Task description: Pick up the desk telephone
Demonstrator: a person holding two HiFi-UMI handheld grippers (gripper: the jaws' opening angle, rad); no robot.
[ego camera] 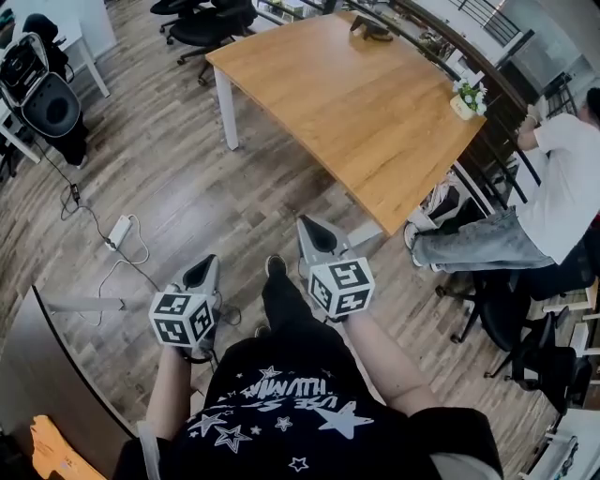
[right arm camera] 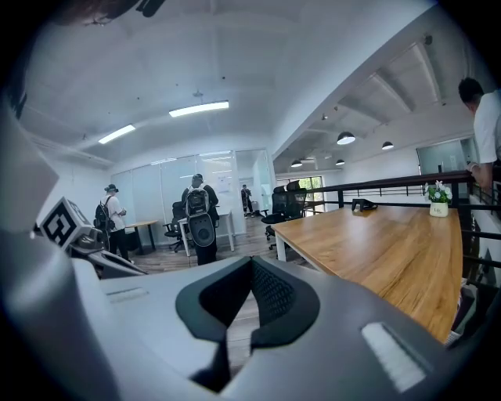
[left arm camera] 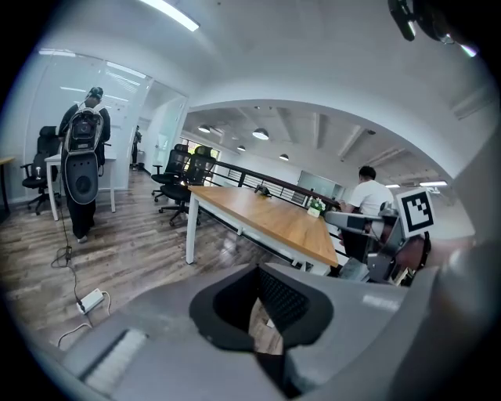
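Note:
The desk telephone (ego camera: 370, 28) is a small dark set at the far end of a long wooden table (ego camera: 356, 112). It also shows in the right gripper view as a dark shape (right arm camera: 364, 205) by the railing, and tiny in the left gripper view (left arm camera: 264, 190). Both grippers are held in front of the person's body over the wood floor, well short of the table. My left gripper (ego camera: 205, 267) (left arm camera: 256, 268) is shut and holds nothing. To its right, nearer the table's corner, my right gripper (ego camera: 310, 227) (right arm camera: 252, 263) is shut and empty too.
A small flower pot (ego camera: 466, 98) stands at the table's right edge. A person (ego camera: 562, 187) sits at the right by dark chairs. Black office chairs (ego camera: 211, 19) stand beyond the table. A power strip with cable (ego camera: 119, 232) lies on the floor at left.

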